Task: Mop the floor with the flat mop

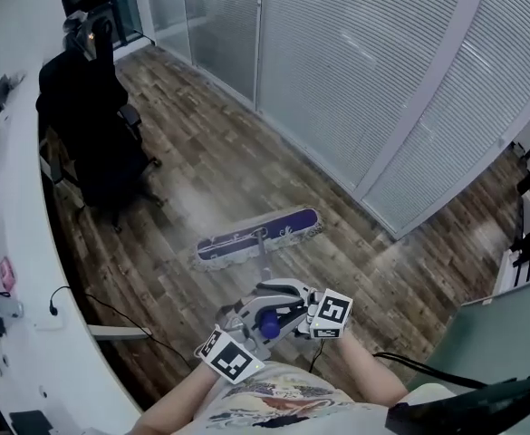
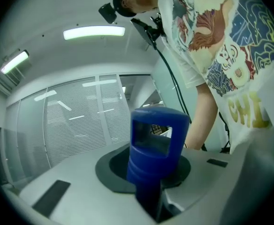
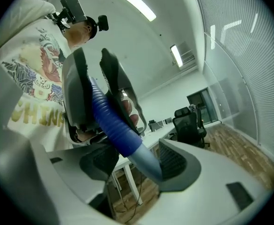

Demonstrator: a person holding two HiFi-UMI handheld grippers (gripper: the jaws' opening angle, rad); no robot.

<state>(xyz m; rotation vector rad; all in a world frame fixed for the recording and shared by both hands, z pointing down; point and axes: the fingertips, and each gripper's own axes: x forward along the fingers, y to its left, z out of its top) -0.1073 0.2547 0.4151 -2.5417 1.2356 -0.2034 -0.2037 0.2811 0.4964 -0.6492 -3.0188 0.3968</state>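
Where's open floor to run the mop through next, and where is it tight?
Open: the wood floor between the flat mop head and the blinds partition, and the stretch right of the head. Tight: left, where the office chair stands by the white desk, and a black cable lies on the floor beside that desk.

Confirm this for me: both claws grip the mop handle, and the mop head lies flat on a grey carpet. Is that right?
Not carpet: the head view shows the mop head lying flat on a wood-plank floor. The left claw and the right claw do both grip the handle.
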